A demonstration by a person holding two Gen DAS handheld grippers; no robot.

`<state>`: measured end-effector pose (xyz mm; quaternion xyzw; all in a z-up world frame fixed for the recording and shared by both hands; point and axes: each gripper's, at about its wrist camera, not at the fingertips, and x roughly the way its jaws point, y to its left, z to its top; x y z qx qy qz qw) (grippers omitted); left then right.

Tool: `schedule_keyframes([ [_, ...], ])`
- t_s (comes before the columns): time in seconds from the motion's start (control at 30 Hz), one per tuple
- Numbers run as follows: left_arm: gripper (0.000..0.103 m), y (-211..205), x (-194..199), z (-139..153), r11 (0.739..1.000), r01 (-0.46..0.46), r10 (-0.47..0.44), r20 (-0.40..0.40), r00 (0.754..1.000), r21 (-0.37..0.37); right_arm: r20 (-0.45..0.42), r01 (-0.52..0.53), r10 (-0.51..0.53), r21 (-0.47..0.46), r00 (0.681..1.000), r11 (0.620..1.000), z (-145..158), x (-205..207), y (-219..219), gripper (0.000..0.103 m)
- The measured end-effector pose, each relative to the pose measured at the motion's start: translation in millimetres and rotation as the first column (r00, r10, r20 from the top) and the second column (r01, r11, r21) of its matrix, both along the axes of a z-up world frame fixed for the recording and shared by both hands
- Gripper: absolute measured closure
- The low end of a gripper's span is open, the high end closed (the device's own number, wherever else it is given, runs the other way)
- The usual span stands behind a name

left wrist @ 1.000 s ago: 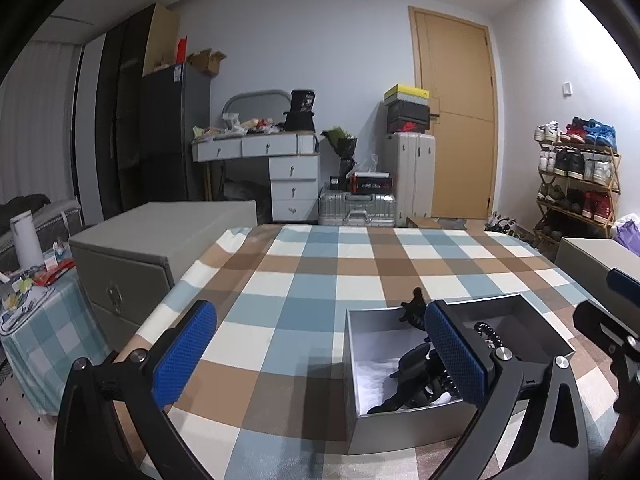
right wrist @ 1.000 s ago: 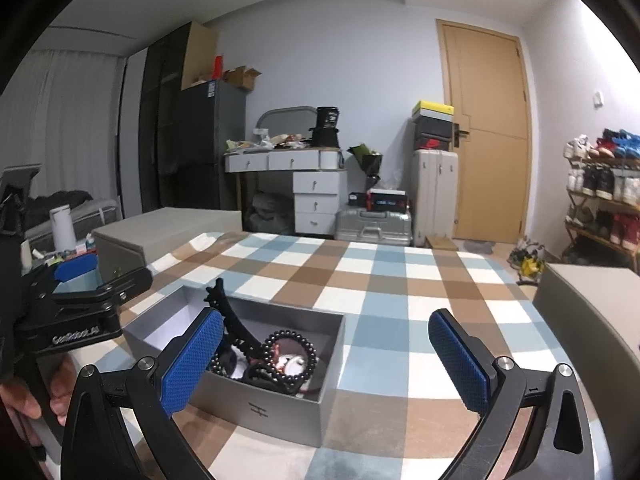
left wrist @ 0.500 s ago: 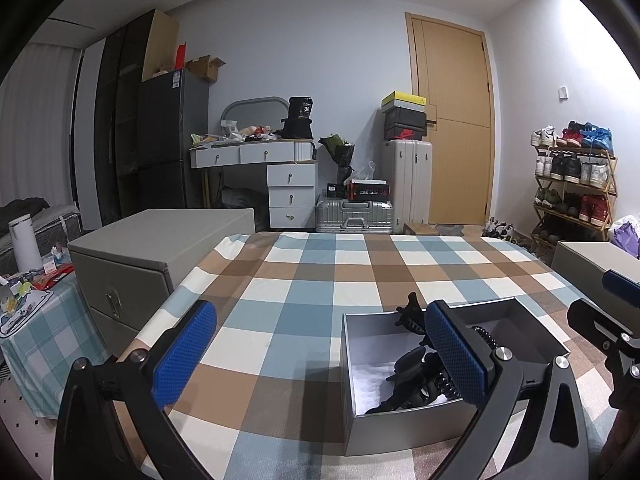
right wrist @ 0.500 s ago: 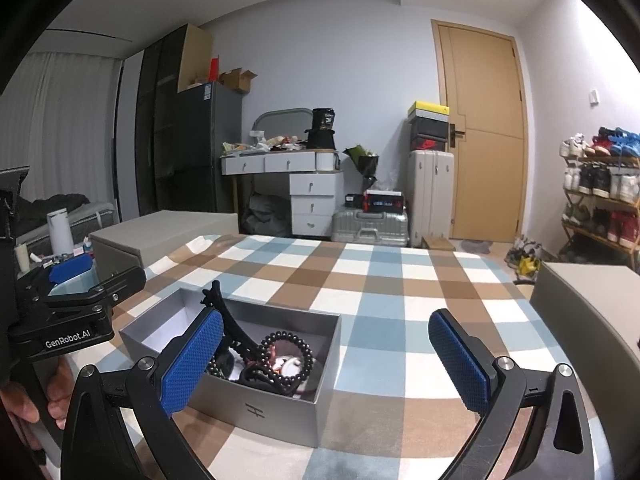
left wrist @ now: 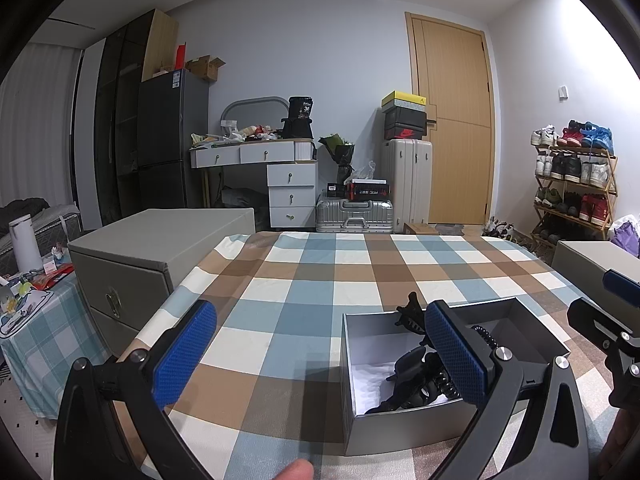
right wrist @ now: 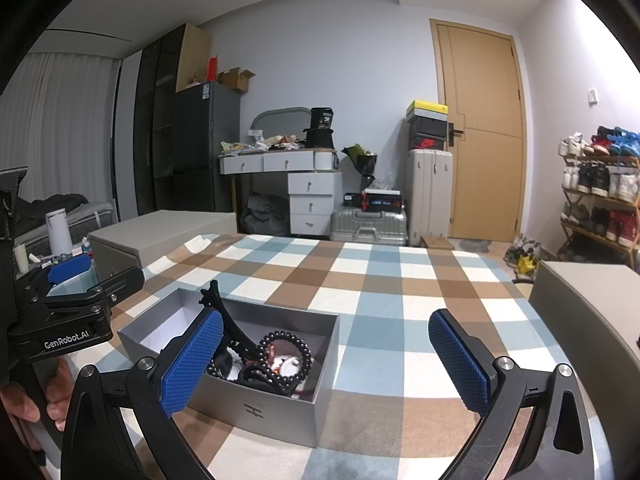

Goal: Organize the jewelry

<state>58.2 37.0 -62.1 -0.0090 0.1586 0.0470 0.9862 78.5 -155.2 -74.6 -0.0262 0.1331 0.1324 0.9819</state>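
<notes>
An open grey box (left wrist: 404, 428) sits on the checked tablecloth near its front edge; it also shows in the right wrist view (right wrist: 276, 408). Inside lie black hair claws (left wrist: 412, 380), a dark bead bracelet (right wrist: 286, 356) and other small pieces. A black claw (right wrist: 218, 304) sticks up over the box's rim. My left gripper (left wrist: 320, 352) is open and empty, held above the cloth with its right finger over the box. My right gripper (right wrist: 326, 356) is open and empty, its left finger over the box's near corner.
A grey storage cube (left wrist: 152, 256) stands left of the table and another (right wrist: 588, 312) at the right. A small side table with a white bottle (left wrist: 24, 244) is far left. A desk, suitcases, a door and a shoe rack (left wrist: 572, 184) are behind.
Both views have tilted slightly; the box sits a little lower in each. Both grippers stay open and nothing was picked up.
</notes>
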Motion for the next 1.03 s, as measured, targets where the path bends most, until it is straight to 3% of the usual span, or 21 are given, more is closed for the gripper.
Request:
schedule_keyframes([
  [1.03,0.001,0.3,2.0,-1.0,1.0,0.0,0.0,-0.001,1.0,-0.002,0.0,0.001,-0.001,0.002,1.0,1.0,0.2,-0.2,-1.3,0.0],
])
